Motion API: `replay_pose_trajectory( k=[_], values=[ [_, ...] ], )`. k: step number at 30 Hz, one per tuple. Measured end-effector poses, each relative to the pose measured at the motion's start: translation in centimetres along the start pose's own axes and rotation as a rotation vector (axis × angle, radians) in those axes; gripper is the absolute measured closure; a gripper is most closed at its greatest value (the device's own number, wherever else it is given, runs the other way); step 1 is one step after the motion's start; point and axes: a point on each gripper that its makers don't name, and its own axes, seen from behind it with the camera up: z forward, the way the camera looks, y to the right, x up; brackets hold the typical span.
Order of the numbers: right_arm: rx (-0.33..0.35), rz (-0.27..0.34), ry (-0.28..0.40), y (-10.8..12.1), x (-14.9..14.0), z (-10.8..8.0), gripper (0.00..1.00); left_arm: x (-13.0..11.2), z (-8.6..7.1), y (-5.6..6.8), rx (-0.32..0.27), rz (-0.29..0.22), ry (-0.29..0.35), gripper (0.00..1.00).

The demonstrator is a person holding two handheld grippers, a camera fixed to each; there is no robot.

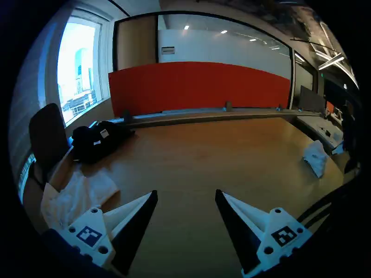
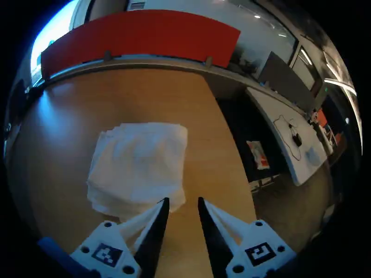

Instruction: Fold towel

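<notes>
- Your right claw [image 2: 183,200] has its fingers a narrow gap apart, with bare wood between them and nothing held.
- Its left finger [image 2: 155,217] lies over the near edge of the white, layered, folded terry towel [image 2: 139,162]. The rest of the towel lies flat just ahead and to the left of this claw.
- Your left claw [image 1: 186,192] is spread wide and empty above the bare orange-brown wooden bench [image 1: 208,153].
- Risk: with so narrow a gap you may pinch only the top layer, which would peel the stack open rather than fold it.
- Risk: closing low on the near edge and pulling could drag the whole towel across the smooth wood, skewing its edges.
- Risk: the bench edge runs close on the right of the right claw, so a sideways tug could carry a corner over it.
- Risk: the left claw is well away from the towel, so a one-sided lift would let the far side sag.
- Container: a black soft fabric bag [image 1: 99,139] sits far ahead and left of the left claw. I cannot tell what is in it.
- A white crumpled sheet [image 1: 79,194] lies just left of that claw.
</notes>
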Motion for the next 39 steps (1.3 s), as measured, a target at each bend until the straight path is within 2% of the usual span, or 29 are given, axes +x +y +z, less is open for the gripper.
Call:
replay_pose_trajectory(
  k=[6, 11, 24, 27, 33, 39],
  values=[
    [0.011, 0.005, 0.043, -0.8, 1.1, -1.0, 0.14, 0.3, -0.1, 0.0, -0.002, -0.006, 0.009, 0.08],
    [0.017, 0.016, 0.095, -1.5, 2.4, -1.8, 0.00, 0.5, -0.3, 0.1, -0.005, -0.005, 0.016, 0.08],
    [0.012, 0.039, 0.267, -2.8, 6.9, -4.1, 0.00, 1.2, -0.3, 0.1, -0.008, -0.014, 0.032, 0.08],
    [0.019, 0.049, 0.324, -3.3, 8.3, -4.7, 0.00, 1.4, -0.3, 0.2, -0.008, -0.013, 0.037, 0.08],
    [0.010, 0.092, 0.468, -3.9, 12.1, -6.5, 0.00, 1.9, -0.1, 0.0, -0.003, -0.016, 0.046, 0.08],
    [0.026, 0.107, 0.637, -5.0, 16.4, -9.6, 0.00, 2.5, 0.0, -0.2, 0.004, -0.019, 0.059, 0.08]
  ],
)
